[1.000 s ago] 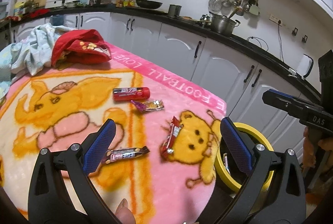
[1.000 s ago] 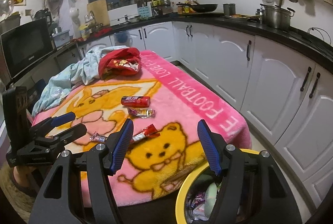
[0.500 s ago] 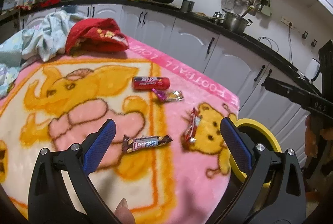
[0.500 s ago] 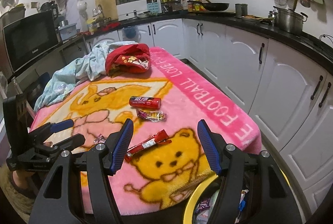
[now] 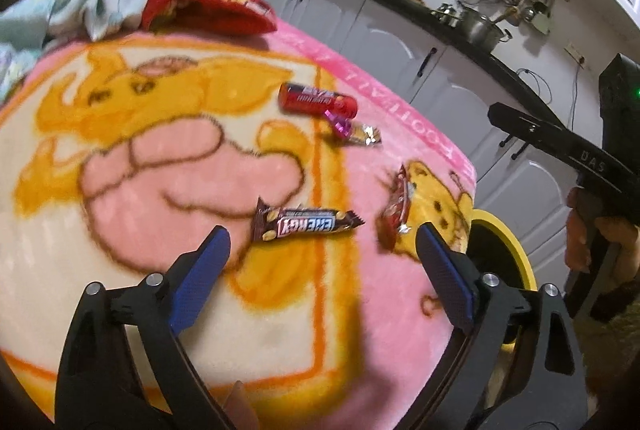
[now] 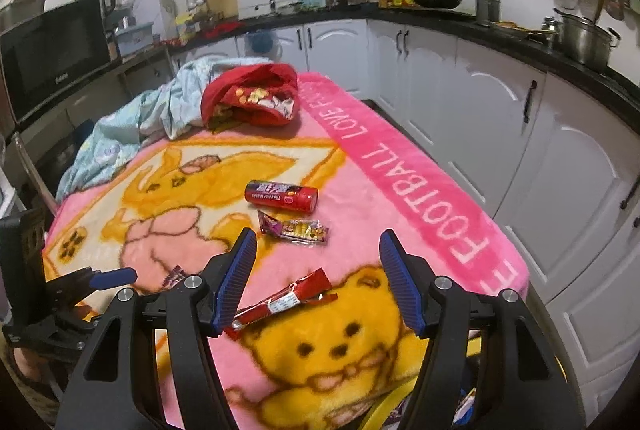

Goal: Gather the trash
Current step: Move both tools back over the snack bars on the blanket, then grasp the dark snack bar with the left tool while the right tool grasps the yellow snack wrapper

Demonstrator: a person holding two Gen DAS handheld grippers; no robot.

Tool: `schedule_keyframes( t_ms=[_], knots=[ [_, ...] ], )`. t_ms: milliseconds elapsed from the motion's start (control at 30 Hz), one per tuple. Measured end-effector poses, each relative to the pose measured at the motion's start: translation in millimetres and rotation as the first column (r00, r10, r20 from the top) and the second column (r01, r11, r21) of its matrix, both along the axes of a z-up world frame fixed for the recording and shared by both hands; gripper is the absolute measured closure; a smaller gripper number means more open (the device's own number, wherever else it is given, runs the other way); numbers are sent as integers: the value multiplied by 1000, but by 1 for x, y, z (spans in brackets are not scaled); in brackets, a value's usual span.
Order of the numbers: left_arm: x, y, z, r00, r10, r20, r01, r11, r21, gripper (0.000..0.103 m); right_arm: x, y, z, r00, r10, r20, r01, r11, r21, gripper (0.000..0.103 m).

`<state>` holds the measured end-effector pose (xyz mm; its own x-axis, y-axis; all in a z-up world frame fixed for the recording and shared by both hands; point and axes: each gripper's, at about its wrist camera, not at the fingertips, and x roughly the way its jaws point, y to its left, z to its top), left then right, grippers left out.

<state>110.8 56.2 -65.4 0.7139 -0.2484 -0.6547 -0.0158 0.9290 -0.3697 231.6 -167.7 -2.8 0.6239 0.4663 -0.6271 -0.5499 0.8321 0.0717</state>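
Note:
On the pink cartoon blanket (image 5: pixel 120 190) lie a brown Energy bar wrapper (image 5: pixel 306 224), a red wrapper (image 5: pixel 396 208), a red tube (image 5: pixel 316 100) and a purple-gold wrapper (image 5: pixel 354 130). My left gripper (image 5: pixel 320 254) is open and empty, just short of the brown wrapper. My right gripper (image 6: pixel 318 262) is open and empty, above the red wrapper (image 6: pixel 286 300). The tube (image 6: pixel 282 195) and purple-gold wrapper (image 6: pixel 294 229) lie beyond it. The right gripper also shows in the left wrist view (image 5: pixel 560 142), the left gripper in the right wrist view (image 6: pixel 100 280).
A yellow-rimmed trash bin (image 5: pixel 508 254) stands on the floor off the table's right corner, also low in the right wrist view (image 6: pixel 390 406). A red bag (image 6: pixel 252 98) and light blue cloth (image 6: pixel 140 126) lie at the far end. White cabinets (image 6: pixel 500 110) run along the right.
Both grippers have moved forward over the blanket and away from the bin. The brown wrapper now lies just ahead of the left gripper; the red wrapper sits between the right gripper's fingers in view.

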Motion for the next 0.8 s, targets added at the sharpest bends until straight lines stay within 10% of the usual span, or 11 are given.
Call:
schedule_keyframes(
  t_ms=[800],
  knots=[
    [36,8,-28,995,56,-82,-52,997,49,41,93,56,-87,977,-16,-213,-5,995,-96,58]
  ],
)
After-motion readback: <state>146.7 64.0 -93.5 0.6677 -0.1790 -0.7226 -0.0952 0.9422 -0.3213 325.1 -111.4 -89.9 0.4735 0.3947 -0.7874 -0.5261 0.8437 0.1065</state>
